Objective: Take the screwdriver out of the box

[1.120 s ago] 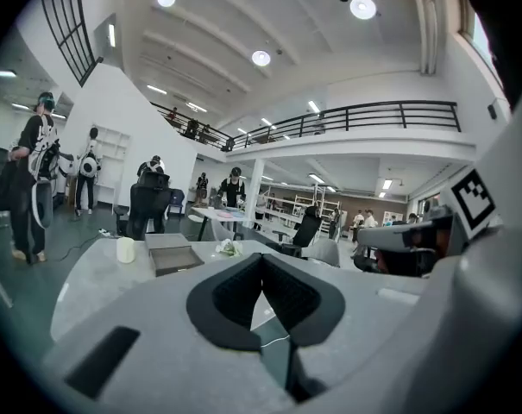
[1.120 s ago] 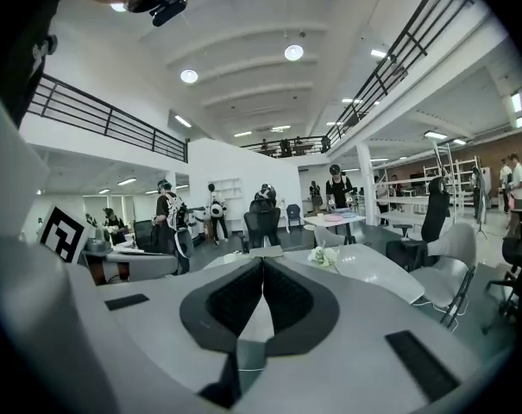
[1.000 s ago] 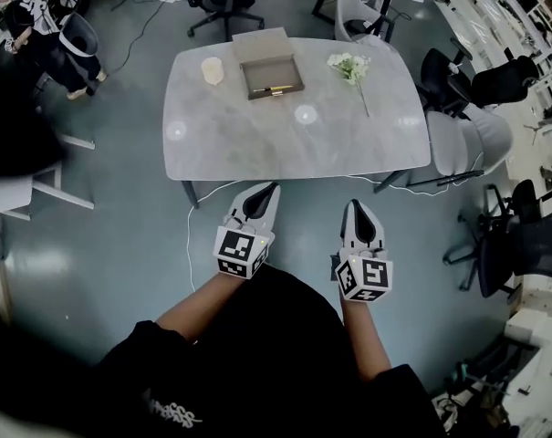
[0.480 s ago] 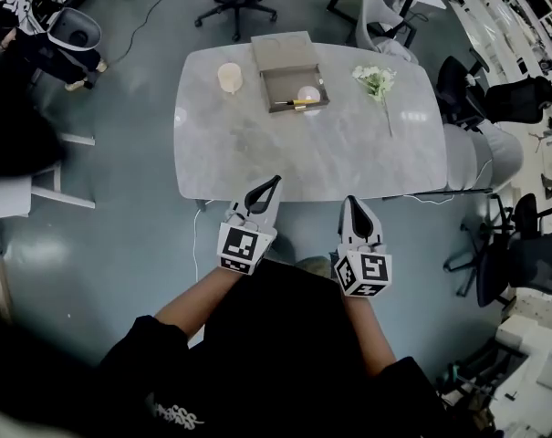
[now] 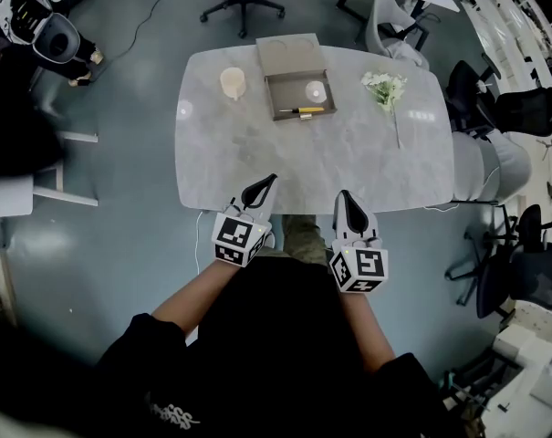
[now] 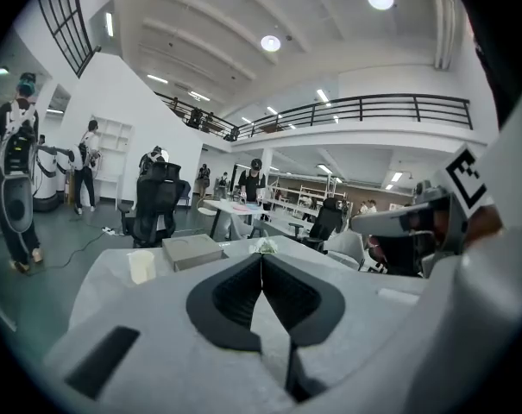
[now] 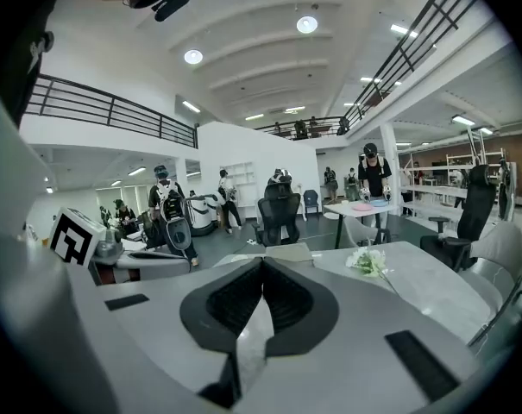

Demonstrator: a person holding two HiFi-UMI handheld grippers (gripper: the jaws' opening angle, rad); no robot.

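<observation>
While both grippers hang over near bench edge, we note: screwdriver lies in open box at far middle of bench, well apart from us. Long axis runs left-right, yellow handle toward right, close to box's near wall. On left gripper, fingers pressed together, empty. On right gripper, fingers likewise together, empty. Box sits beyond gap between them, neither clearly nearer. We judge right gripper better placed for handle. Fingers must spread first, straddling screwdriver near-far.
</observation>
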